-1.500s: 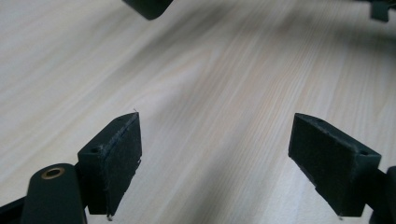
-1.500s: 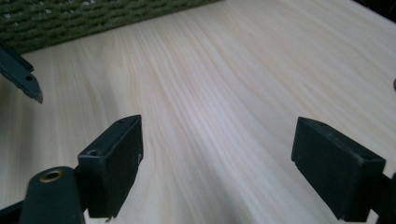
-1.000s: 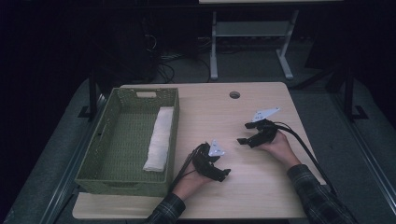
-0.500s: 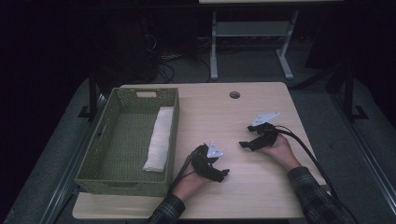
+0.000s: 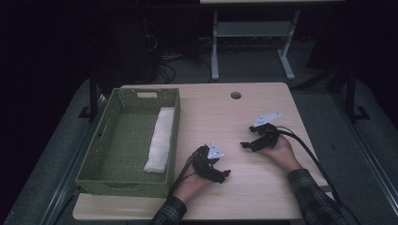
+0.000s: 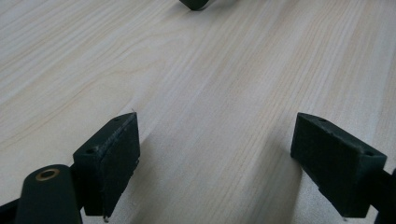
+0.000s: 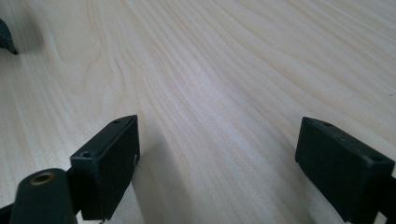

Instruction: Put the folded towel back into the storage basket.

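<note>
A light wooden table (image 5: 263, 187) with a round cable hole (image 5: 235, 95) stands on a grey carpeted floor (image 5: 51, 178). Beyond its far edge the room is dark, with tangled cables (image 5: 164, 70) on the floor and the white metal frame of another table (image 5: 248, 33). Black metal legs (image 5: 92, 93) flank the table on either side. Light falls mainly on the tabletop.
</note>
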`<action>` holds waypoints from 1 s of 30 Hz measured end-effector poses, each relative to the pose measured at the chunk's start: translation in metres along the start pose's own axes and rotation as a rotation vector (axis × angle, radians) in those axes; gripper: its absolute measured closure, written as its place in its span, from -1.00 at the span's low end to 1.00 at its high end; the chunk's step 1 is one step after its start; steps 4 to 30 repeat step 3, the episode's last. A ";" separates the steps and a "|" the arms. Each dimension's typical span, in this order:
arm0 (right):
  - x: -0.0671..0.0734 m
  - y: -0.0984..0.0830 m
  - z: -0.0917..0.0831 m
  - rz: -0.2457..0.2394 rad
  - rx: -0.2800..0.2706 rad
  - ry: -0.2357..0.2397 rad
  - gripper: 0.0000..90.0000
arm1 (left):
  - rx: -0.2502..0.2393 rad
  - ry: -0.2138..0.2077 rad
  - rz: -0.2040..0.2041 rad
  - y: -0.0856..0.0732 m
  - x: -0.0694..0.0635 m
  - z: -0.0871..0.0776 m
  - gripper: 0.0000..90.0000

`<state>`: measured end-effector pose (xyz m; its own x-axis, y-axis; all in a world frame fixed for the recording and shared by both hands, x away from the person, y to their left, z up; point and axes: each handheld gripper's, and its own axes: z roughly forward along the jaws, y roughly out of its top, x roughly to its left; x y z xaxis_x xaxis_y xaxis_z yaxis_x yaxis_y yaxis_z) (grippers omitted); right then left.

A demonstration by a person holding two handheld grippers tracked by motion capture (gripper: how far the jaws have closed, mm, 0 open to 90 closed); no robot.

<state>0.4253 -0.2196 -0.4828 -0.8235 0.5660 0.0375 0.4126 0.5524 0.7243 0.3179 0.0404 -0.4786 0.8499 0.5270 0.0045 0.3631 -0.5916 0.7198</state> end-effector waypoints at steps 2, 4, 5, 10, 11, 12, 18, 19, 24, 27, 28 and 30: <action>0.000 0.000 0.000 0.001 0.000 -0.002 -0.71 | 0.000 0.000 0.000 0.000 0.000 0.000 -0.67; 0.000 0.000 0.000 0.001 0.000 -0.002 -0.71 | 0.000 0.000 0.000 0.000 0.000 0.000 -0.67; 0.000 0.000 0.000 0.001 0.000 -0.002 -0.71 | 0.000 0.000 0.000 0.000 0.000 0.000 -0.67; 0.000 0.000 0.000 0.001 0.000 -0.002 -0.71 | 0.000 0.000 0.000 0.000 0.000 0.000 -0.67; 0.000 0.000 0.000 0.001 0.000 -0.002 -0.71 | 0.000 0.000 0.000 0.000 0.000 0.000 -0.67; 0.000 0.000 0.000 0.001 0.000 -0.002 -0.71 | 0.000 0.000 0.000 0.000 0.000 0.000 -0.67; 0.000 0.000 0.000 0.001 0.000 -0.002 -0.71 | 0.000 0.000 0.000 0.000 0.000 0.000 -0.67; 0.000 0.000 0.000 0.001 0.000 -0.002 -0.71 | 0.000 0.000 0.000 0.000 0.000 0.000 -0.67; 0.000 0.000 0.000 0.001 0.000 -0.002 -0.71 | 0.000 0.000 0.000 0.000 0.000 0.000 -0.67; 0.000 0.000 0.000 0.001 0.000 -0.002 -0.71 | 0.000 0.000 0.000 0.000 0.000 0.000 -0.67; 0.000 0.000 0.000 0.001 0.000 -0.002 -0.71 | 0.000 0.000 0.000 0.000 0.000 0.000 -0.67; 0.000 0.000 0.000 0.001 0.000 -0.002 -0.71 | 0.000 0.000 0.000 0.000 0.000 0.000 -0.67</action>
